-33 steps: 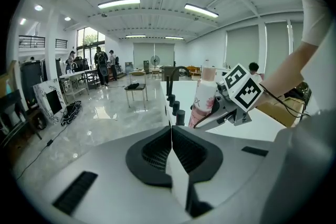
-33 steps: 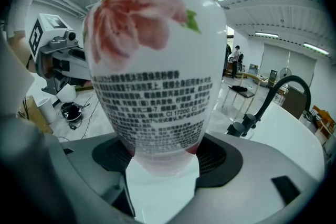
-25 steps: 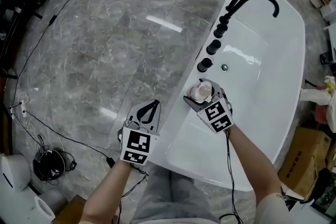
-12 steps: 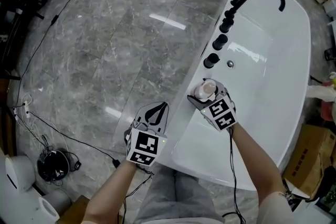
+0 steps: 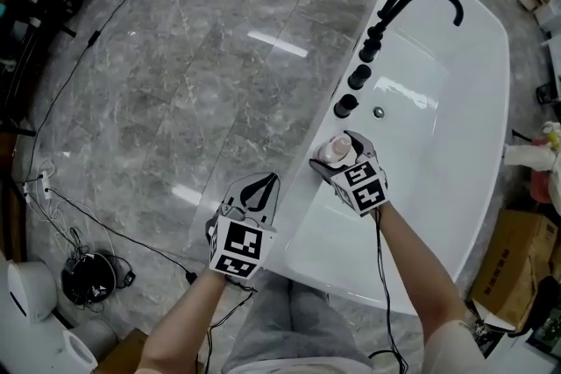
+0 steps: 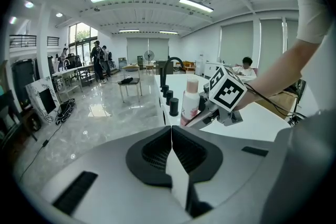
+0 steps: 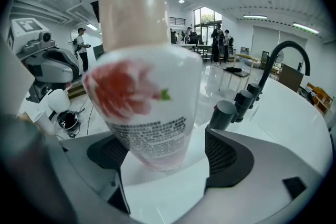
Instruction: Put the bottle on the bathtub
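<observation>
A white bottle with a pink cap and a red flower print stands upright on the near rim of the white bathtub. My right gripper is around it. Its jaws have just been opening. In the right gripper view the bottle rests between the pads, with a gap to the right pad. My left gripper hangs over the floor to the left of the tub, shut and empty. In the left gripper view the jaws meet, and the bottle shows ahead.
A black curved faucet and black knobs line the tub rim beyond the bottle. Grey marble floor lies to the left, with cables at its near left. A cardboard box stands to the right of the tub.
The right gripper's jaws stand a little wider around the bottle than before. The left gripper has drifted slightly toward the tub. The bottle stays in place on the rim.
</observation>
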`<control>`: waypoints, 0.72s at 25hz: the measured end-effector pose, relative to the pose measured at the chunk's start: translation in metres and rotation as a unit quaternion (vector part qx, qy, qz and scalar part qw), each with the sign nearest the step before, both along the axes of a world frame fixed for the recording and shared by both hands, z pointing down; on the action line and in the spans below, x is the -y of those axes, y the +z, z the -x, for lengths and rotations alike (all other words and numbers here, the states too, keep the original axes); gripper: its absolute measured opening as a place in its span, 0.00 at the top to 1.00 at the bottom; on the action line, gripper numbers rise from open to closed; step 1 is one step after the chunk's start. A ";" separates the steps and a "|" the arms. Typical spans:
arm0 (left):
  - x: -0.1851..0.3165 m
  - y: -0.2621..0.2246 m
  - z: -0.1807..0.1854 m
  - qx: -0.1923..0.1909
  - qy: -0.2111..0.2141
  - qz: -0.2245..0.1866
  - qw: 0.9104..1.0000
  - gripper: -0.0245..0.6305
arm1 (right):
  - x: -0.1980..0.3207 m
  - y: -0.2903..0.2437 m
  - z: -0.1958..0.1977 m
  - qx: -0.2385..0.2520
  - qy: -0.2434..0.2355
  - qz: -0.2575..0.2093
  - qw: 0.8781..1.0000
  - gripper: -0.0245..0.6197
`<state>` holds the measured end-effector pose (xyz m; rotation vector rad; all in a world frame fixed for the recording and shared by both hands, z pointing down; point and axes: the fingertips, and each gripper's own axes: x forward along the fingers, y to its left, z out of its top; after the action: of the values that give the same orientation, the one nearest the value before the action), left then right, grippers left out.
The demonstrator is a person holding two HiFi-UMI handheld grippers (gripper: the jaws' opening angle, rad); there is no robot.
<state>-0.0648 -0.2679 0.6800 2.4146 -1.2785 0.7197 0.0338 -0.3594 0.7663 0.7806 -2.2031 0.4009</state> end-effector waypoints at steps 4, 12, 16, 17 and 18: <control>0.000 -0.036 0.006 -0.003 -0.005 -0.012 1.000 0.93 | -0.007 -0.034 -0.009 0.003 -0.009 0.014 1.000 0.28; 0.003 -0.130 0.019 -0.003 -0.019 -0.055 0.998 0.93 | -0.024 -0.155 -0.027 0.051 0.014 0.012 0.999 0.28; 0.000 -0.183 0.026 0.003 -0.022 -0.084 0.996 0.93 | -0.040 -0.224 -0.027 0.096 0.039 0.001 0.995 0.39; -0.001 -0.197 0.026 0.004 -0.023 -0.092 0.996 0.93 | -0.044 -0.242 -0.030 0.100 0.047 -0.010 0.994 0.50; -0.003 -0.210 0.026 0.005 -0.023 -0.100 0.995 0.93 | -0.048 -0.260 -0.032 0.106 0.057 -0.019 0.993 0.57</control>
<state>-0.0913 -0.2650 0.4700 2.5299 -1.4682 0.6172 0.0654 -0.3109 0.5061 0.9239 -2.3754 0.5205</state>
